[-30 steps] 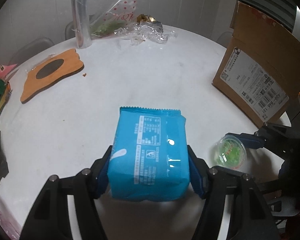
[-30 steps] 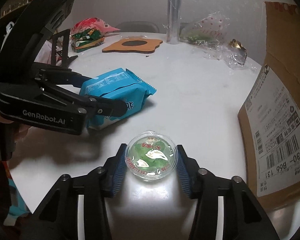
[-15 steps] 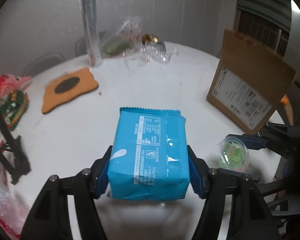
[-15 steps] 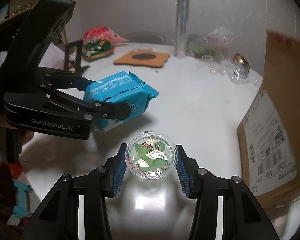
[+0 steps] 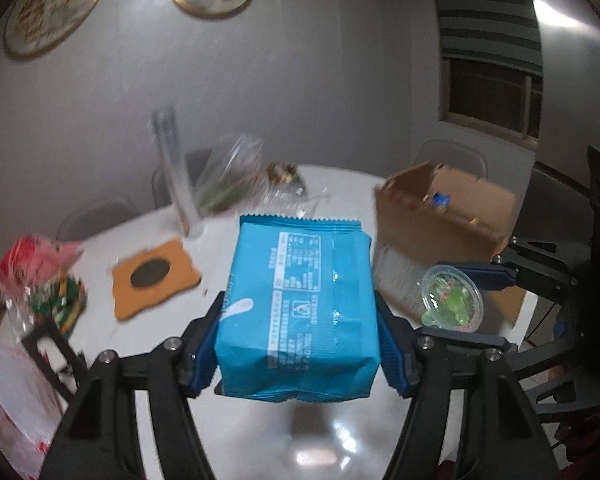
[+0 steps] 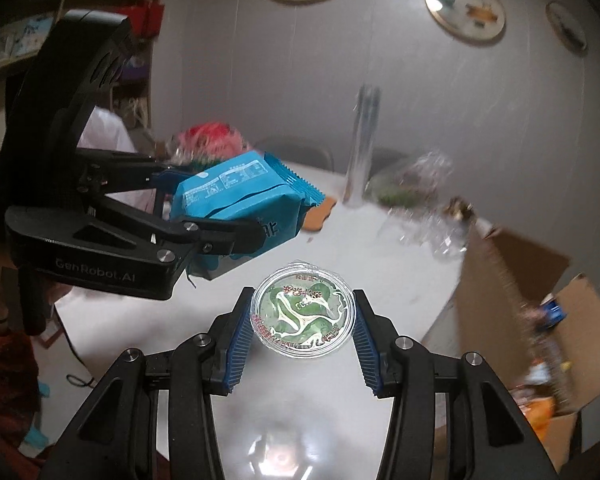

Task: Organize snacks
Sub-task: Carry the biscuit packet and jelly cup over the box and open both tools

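Observation:
My left gripper (image 5: pixel 298 344) is shut on a blue snack packet (image 5: pixel 300 304) and holds it up in the air above the white round table (image 5: pixel 100 320). My right gripper (image 6: pixel 302 332) is shut on a clear jelly cup (image 6: pixel 302 316) with green filling, also held above the table. In the left wrist view the jelly cup (image 5: pixel 452 300) hangs just right of the packet. In the right wrist view the blue packet (image 6: pixel 236 208) is to the upper left. An open cardboard box (image 5: pixel 444 232) stands on the right of the table, with some snacks inside (image 6: pixel 548 336).
An orange wooden coaster (image 5: pixel 152 276) lies left of centre. A red and green snack bag (image 5: pixel 40 280) sits at the far left. A tall clear tube (image 5: pixel 172 176) and crumpled plastic wrap (image 5: pixel 236 180) are at the back. A black stand (image 5: pixel 48 348) is at the left edge.
Both grippers have risen well above the table with the packet and the cup still held. The views now tilt up and show the wall and the box's open top.

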### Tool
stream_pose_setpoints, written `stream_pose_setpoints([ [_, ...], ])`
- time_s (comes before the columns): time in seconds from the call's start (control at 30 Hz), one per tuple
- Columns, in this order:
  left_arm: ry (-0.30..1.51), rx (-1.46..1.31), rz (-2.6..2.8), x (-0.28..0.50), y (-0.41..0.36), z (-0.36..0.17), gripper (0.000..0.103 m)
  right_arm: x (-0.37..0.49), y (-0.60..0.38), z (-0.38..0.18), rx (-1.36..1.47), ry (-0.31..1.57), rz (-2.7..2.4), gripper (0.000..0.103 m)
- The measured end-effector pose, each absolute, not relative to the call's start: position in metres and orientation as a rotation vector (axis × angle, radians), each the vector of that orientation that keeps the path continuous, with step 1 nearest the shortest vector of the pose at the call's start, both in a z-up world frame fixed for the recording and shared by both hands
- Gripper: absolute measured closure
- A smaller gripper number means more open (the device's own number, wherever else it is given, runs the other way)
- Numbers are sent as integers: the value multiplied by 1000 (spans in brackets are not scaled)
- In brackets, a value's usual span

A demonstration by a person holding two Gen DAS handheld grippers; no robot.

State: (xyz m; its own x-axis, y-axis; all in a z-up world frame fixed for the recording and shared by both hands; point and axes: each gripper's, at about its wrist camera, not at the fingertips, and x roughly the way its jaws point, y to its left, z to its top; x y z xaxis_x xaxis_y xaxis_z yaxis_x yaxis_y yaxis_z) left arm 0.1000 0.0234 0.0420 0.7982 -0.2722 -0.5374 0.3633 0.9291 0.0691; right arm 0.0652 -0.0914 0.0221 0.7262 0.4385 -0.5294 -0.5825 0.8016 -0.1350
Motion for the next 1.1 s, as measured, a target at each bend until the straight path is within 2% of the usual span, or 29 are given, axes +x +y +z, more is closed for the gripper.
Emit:
stream_pose_setpoints([
  [0.23, 486, 228, -435, 111, -34, 83, 40, 62, -132, 57, -294, 419, 506, 61],
  [0.43, 479, 282, -525, 131, -93, 97, 40, 69, -189, 73, -262, 400, 407, 61],
  [0.8, 658, 340, -665, 201, -180, 63, 40, 101, -261, 50, -210, 503, 322, 61],
  [1.1, 748, 358, -661, 231, -199, 41, 40, 126, -282, 37, -174, 551, 333, 61],
])
